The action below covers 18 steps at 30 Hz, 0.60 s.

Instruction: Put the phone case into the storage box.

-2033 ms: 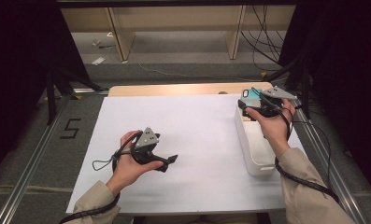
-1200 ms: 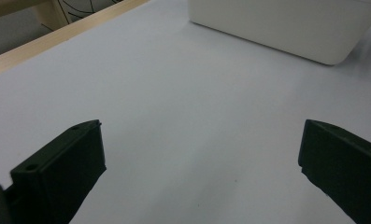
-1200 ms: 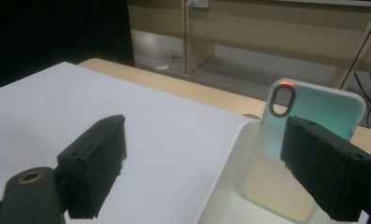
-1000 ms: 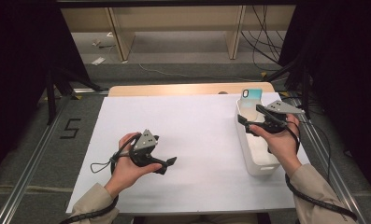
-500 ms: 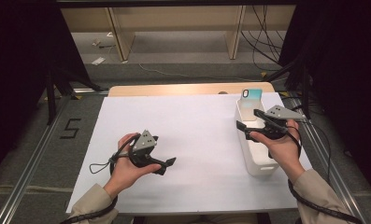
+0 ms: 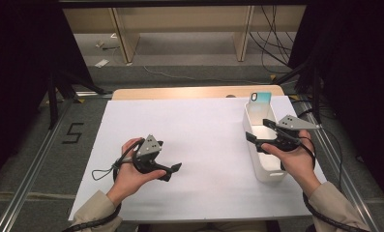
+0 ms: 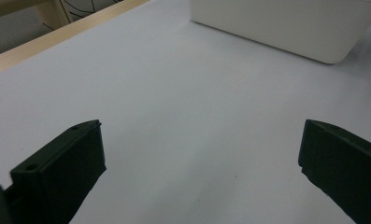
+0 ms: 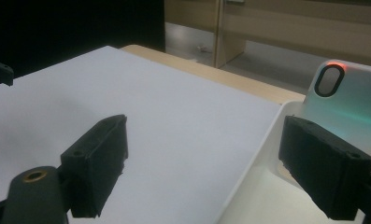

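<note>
My right gripper (image 6: pixel 261 131) hovers over the white bin (image 6: pixel 263 170) by the worktop's (image 6: pixel 199 125) right edge, fingers spread and empty; the phone case (image 6: pixel 260 97) leans at the bin's far end. My left gripper (image 6: pixel 172 171) rests low over open worktop, fingers spread.

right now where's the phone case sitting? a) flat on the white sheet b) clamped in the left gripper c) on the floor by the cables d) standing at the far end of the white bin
d: the phone case stands upright against the far end of the white bin, just beyond the open right gripper.
</note>
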### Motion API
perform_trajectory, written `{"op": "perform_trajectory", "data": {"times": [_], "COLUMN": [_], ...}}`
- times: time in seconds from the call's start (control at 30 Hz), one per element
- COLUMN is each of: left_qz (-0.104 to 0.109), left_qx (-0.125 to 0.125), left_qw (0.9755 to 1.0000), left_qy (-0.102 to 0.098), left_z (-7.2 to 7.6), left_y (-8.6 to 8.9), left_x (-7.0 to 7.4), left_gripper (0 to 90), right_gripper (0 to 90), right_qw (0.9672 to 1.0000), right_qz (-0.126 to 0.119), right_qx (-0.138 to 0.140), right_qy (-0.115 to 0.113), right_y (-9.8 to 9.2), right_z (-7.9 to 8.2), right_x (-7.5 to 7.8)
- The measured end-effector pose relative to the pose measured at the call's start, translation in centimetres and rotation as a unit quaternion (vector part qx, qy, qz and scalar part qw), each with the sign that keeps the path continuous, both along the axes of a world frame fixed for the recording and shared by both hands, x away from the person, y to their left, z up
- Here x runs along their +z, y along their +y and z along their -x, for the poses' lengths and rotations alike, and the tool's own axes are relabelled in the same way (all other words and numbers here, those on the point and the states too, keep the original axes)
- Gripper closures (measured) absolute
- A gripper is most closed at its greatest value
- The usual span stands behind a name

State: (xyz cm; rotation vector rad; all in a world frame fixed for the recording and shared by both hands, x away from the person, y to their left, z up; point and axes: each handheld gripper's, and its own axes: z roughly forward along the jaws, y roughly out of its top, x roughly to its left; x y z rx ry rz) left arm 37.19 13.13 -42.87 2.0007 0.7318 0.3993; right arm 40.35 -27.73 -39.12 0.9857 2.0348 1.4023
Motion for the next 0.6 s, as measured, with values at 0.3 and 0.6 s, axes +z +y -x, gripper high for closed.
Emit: {"op": "perform_trajectory", "data": {"times": [0.3,0.6], "left_qz": [-0.003,-0.001], "left_qx": [-0.001,0.0], "left_qw": [1.0,1.0], "left_qy": [0.0,0.001], "left_z": [0.0,0.0], "left_y": [0.0,0.0], "left_x": [0.0,-0.1], "left_gripper": [0.1,0.2], "right_gripper": [17.2,17.4], "right_qw": [1.0,0.9999], "right_qz": [-0.002,-0.009], "right_qx": [0.006,0.011], "right_qy": [0.004,-0.002], "right_y": [-0.6,-0.9], "right_z": [0.8,1.5], "right_x": [-0.2,-0.1]}}
